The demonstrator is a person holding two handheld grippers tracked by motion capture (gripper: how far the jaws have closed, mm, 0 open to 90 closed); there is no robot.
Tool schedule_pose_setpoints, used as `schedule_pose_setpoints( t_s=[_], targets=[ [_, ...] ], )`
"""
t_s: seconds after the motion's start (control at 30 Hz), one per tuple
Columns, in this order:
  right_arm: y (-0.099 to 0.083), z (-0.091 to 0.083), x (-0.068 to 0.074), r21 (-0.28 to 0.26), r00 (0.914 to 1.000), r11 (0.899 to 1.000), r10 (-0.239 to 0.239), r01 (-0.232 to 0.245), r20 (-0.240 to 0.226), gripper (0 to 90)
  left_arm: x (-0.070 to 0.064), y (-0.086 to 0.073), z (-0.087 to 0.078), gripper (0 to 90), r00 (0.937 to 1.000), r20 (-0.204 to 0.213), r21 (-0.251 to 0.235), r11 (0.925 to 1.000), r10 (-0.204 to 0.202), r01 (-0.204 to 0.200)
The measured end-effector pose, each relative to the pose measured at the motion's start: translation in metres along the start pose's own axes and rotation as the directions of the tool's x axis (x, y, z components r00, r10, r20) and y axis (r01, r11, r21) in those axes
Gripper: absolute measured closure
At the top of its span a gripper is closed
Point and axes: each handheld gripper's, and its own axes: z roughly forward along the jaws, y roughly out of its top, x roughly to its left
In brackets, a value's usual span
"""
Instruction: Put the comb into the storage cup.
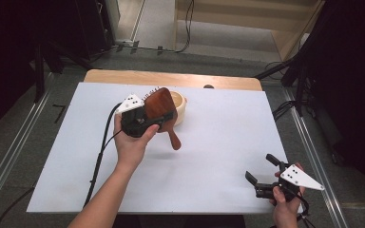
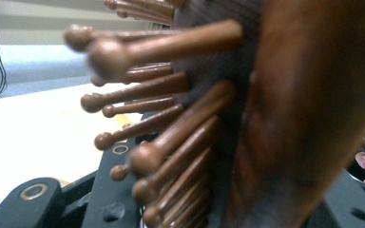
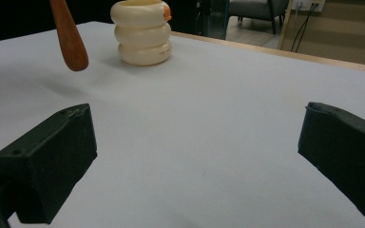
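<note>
White table (image 1: 209, 156): clamped hairbrush (image 1: 159, 107), handle toward the person.

Even overhead light falls on the pale surface (image 1: 209, 161), which reads bright against dim, near-black edges in the high view. Shadows are soft and faint: a light smudge lies beneath the brush handle (image 3: 69, 38) and beside the cream ringed pot (image 3: 142, 33) in the right gripper view. The left gripper view is badly out of focus, the wooden brush (image 2: 275, 118) so close that its pins (image 2: 171, 90) smear. The high view is slightly soft.
</note>
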Motion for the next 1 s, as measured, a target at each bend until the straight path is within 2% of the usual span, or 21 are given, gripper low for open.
schedule_pose_setpoints(
  t_s=[0.5, 1.0],
  targets=[
    [-0.008, 0.003, -0.008, 0.004, 0.9999, 1.0, 0.015, -0.015, 0.002, 0.0, 0.009, 0.012, -0.001, 55.5, 0.9999, -0.011, -0.017, 0.9999, -0.004, 0.004],
    [-0.009, 0.004, -0.009, -0.005, 0.9995, 1.0, 0.03, -0.03, -0.012, 0.0, 0.017, 0.027, 0.002, 55.5, 0.9995, -0.03, -0.029, 0.9996, -0.005, 0.004]
  ],
)
